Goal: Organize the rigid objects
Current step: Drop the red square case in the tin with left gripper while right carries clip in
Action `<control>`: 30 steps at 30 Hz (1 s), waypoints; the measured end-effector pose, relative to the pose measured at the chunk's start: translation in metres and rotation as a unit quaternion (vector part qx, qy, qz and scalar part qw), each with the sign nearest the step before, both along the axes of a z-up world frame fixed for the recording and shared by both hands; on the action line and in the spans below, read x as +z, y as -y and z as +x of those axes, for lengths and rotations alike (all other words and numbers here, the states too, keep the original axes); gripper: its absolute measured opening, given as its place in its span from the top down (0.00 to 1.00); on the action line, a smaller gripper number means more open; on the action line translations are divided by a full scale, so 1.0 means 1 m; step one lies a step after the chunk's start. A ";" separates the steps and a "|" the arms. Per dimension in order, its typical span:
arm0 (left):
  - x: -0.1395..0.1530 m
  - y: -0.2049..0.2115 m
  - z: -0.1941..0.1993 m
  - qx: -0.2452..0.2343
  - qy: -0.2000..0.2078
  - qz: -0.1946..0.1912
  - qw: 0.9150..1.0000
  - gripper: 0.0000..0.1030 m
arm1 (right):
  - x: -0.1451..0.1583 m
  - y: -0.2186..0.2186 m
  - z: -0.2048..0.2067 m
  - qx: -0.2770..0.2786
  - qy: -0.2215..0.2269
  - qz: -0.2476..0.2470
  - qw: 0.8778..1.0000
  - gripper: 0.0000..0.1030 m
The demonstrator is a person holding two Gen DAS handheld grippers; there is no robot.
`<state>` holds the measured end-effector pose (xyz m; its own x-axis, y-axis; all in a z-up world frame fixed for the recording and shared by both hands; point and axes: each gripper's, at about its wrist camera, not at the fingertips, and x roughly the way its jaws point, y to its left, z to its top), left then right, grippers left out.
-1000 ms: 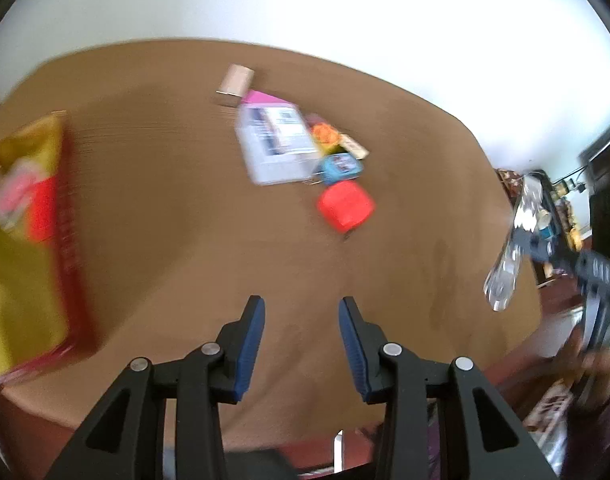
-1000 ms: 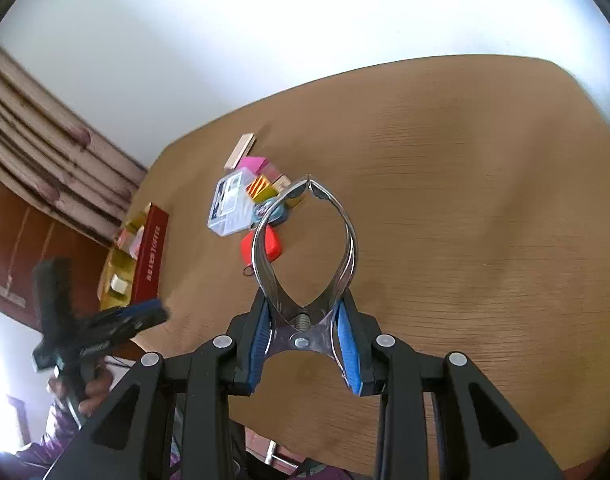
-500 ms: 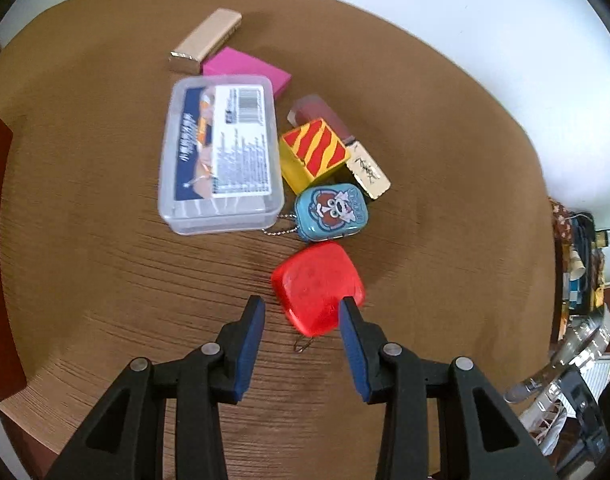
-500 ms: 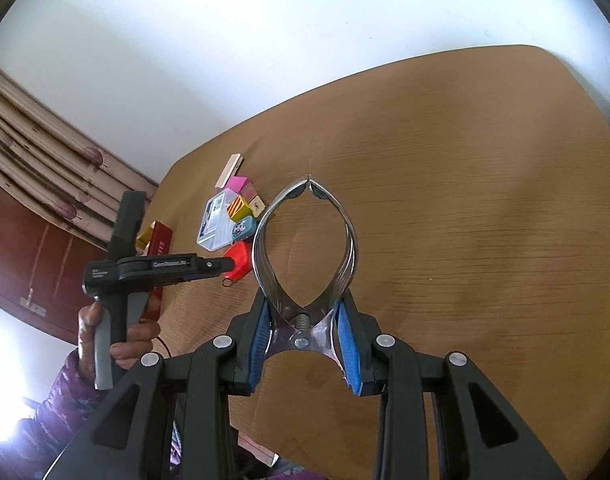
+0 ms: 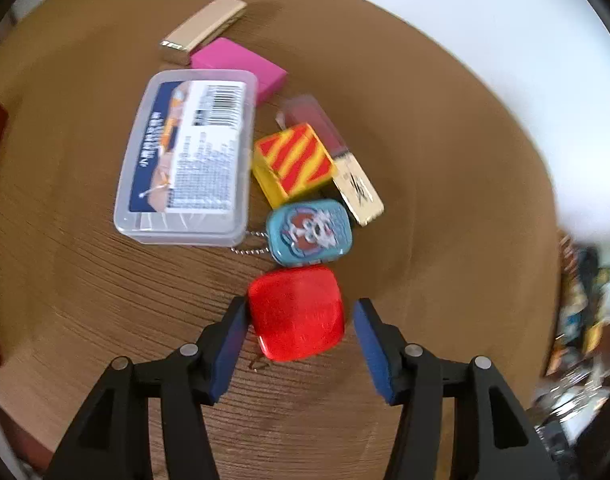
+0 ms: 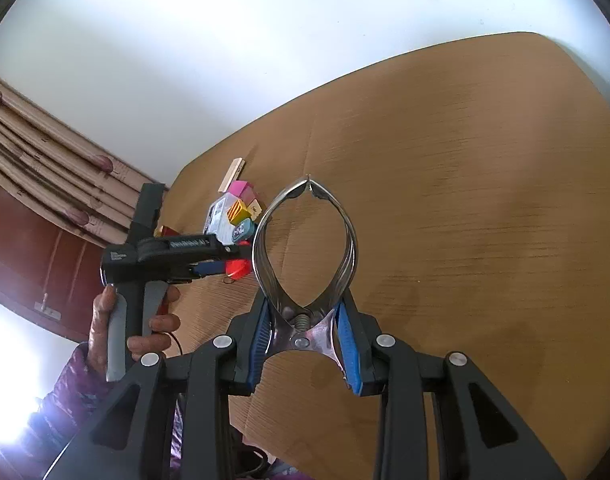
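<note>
Red case is sitting between the left gripper's just-spreading fingers, seemingly unpinched, near the table's left edge; right gripper is squeezing metal tongs.

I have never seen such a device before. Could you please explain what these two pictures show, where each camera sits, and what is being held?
There is no robot here. A person holds one hand-operated two-finger gripper in each hand, and each carries a wide-angle camera looking along its fingers.

The left view looks steeply down at a brown table. The left gripper has just been opening its jaws; a red case lies between them, apparently not squeezed. Beyond it lie a blue tin, a striped yellow box, a clear plastic box, a pink box and a beige bar.

The right view shows the right gripper clamped on metal tongs. At its left you see the person's hand holding the other gripper.
</note>
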<state>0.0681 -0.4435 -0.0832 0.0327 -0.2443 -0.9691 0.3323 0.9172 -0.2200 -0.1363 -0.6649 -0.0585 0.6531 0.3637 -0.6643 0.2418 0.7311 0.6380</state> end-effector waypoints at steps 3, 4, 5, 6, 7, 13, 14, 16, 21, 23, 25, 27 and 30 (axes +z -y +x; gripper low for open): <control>-0.002 0.026 -0.009 -0.035 0.026 0.045 0.998 0.44 | 0.000 0.000 0.000 0.002 0.001 0.003 1.000 0.71; -0.001 0.028 -0.009 -0.036 0.029 0.048 0.998 0.44 | 0.000 0.000 0.001 0.002 0.001 0.002 1.000 0.71; -0.001 0.029 -0.010 -0.037 0.032 0.046 0.998 0.44 | 0.000 0.000 0.001 0.003 0.001 0.002 1.000 0.71; 0.000 0.029 -0.010 -0.032 0.036 0.037 0.998 0.45 | 0.000 0.000 0.000 0.003 0.001 0.004 1.000 0.71; 0.001 0.025 -0.009 -0.023 0.040 0.025 0.999 0.50 | 0.000 0.000 0.000 0.003 0.000 0.004 1.000 0.71; 0.006 0.011 -0.013 -0.017 0.039 -0.007 0.999 0.53 | 0.001 0.000 -0.001 0.000 -0.002 0.002 1.000 0.71; 0.007 0.006 -0.015 -0.012 0.037 -0.014 0.999 0.53 | 0.002 -0.001 -0.001 -0.001 -0.002 0.003 1.000 0.71; 0.010 -0.002 -0.022 -0.010 0.034 -0.023 0.999 0.53 | 0.004 -0.004 -0.001 0.001 -0.003 -0.002 1.000 0.71; 0.035 -0.046 -0.045 0.000 0.034 -0.058 0.998 0.53 | 0.011 -0.013 0.000 0.009 -0.001 -0.006 1.000 0.71; 0.056 -0.073 -0.044 0.011 0.045 -0.073 0.996 0.53 | 0.014 -0.018 0.002 0.013 0.002 -0.002 1.000 0.71; 0.077 -0.101 -0.041 0.022 0.063 -0.078 0.995 0.53 | 0.019 -0.025 0.006 0.021 0.004 -0.004 1.000 0.71; 0.103 -0.133 -0.036 0.037 0.092 -0.073 0.992 0.53 | 0.024 -0.033 0.011 0.029 0.008 -0.004 1.000 0.71; 0.129 -0.193 -0.011 0.064 0.128 -0.040 0.989 0.53 | 0.032 -0.046 0.019 0.042 0.014 -0.004 0.999 0.71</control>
